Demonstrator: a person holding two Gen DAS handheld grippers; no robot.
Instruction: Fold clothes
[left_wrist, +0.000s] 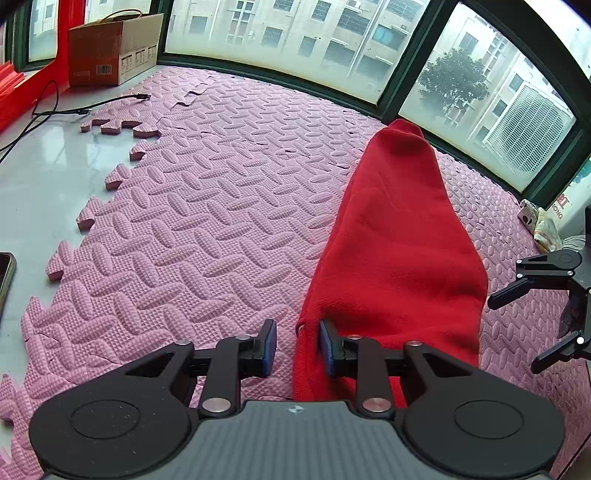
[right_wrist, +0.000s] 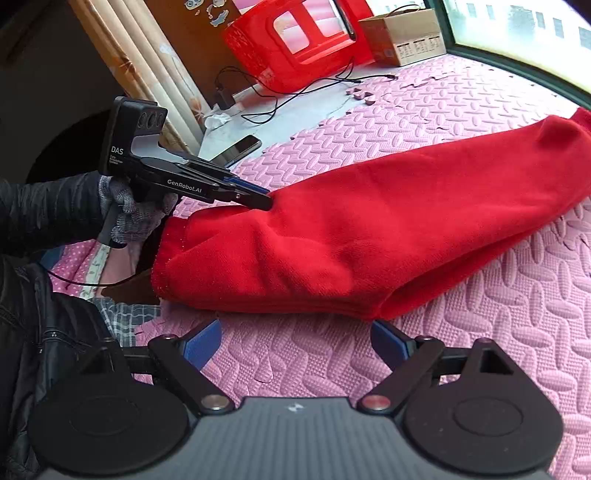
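A pink foam mat (left_wrist: 207, 206) beside a window carries a folded red garment (right_wrist: 369, 229), stretched from lower centre to upper right. The left gripper (left_wrist: 297, 345) has fingers parted at its edge, gripping nothing. The right gripper (right_wrist: 295, 341) hovers wide open, empty.

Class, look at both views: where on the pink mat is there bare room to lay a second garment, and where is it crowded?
Free: the wide pink mat between the red garment and the jagged edge by the phone. Crowded: the far corner with the cardboard box and cable, and around both claws.
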